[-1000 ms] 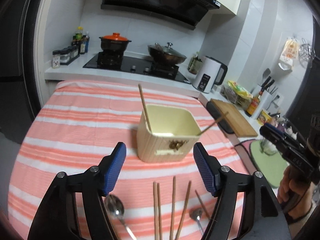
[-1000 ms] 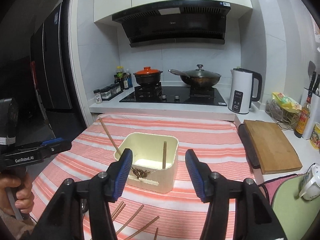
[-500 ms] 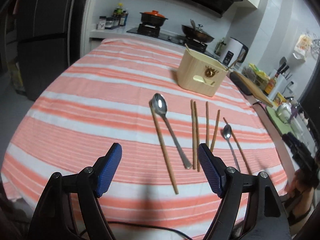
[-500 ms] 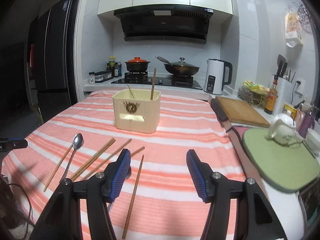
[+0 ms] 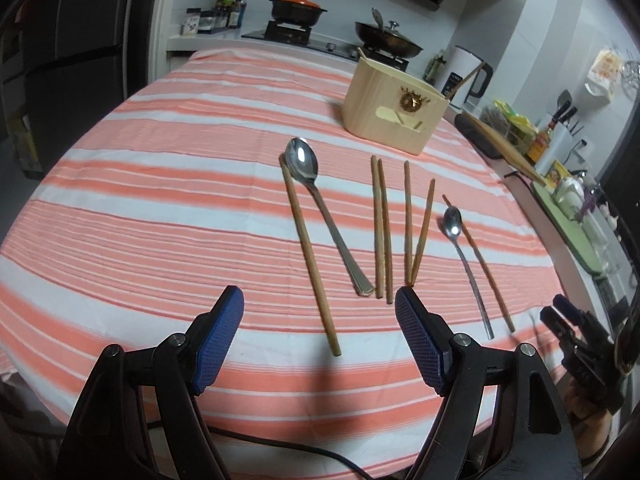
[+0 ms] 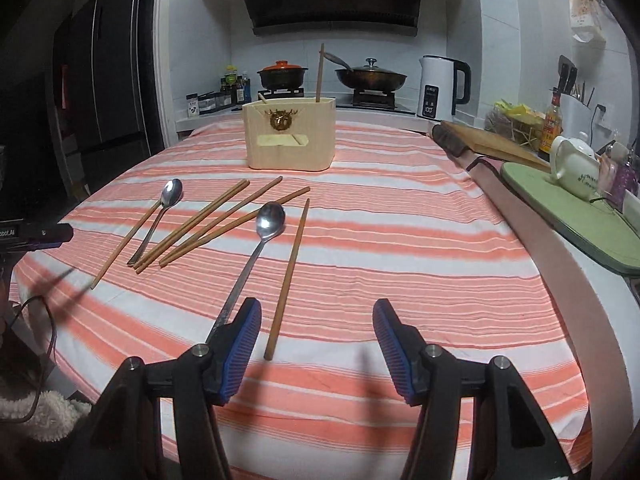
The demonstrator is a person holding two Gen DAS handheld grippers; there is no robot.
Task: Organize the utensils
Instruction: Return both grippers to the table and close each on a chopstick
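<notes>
Both grippers' jaws stood open and empty; the right gripper [image 6: 317,336] should straddle the near chopstick [image 6: 289,274] squarely before closing.

Bare tablecloth [image 6: 400,248] right of chopstick [image 6: 289,276]

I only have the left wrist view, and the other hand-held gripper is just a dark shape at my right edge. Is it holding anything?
Observer: No. The right hand-held gripper is open, with nothing between its jaws.
Operator: What lies closest to it?
Observer: The smaller spoon. Its handle end disappears behind the gripper's left finger.
Operator: And the chopstick beside that spoon?
Observer: In the right wrist view, the near end of the lone chopstick lies on the cloth just inside that left finger, within the open gap.
</notes>
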